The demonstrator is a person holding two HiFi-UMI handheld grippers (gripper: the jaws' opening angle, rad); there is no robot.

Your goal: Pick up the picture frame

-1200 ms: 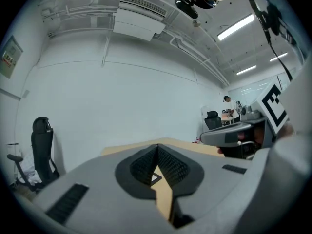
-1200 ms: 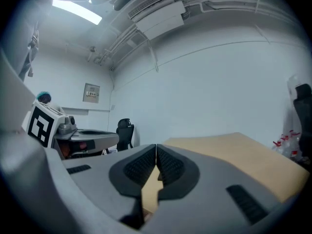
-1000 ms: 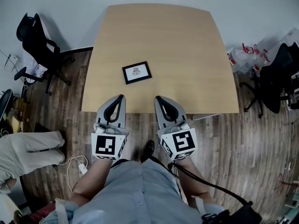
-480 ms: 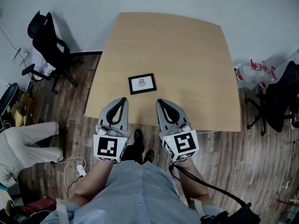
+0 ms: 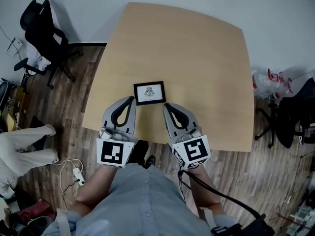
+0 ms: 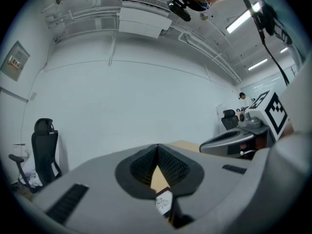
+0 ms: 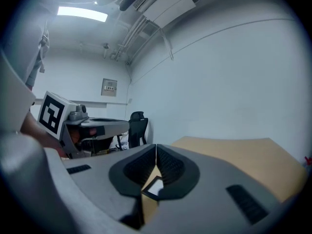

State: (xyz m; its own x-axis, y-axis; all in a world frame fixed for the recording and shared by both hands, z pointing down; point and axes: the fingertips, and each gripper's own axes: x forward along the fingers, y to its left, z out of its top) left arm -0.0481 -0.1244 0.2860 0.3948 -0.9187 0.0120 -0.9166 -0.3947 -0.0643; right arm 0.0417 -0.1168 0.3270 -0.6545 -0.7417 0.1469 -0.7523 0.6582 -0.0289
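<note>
Since a second ago both have come forward over the near edge of the bench (image 5: 197, 58). The left tool (image 5: 130, 99) and right tool (image 5: 166, 104), jaws closed and empty, now flank the picture frame (image 5: 149, 92), which lies flat. They likely must open before grasping.

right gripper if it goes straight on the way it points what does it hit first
Probably the picture frame: the shut right gripper aims slightly down at its near right corner, just ahead on the table. Height is unclear, so it could skim over.
</note>
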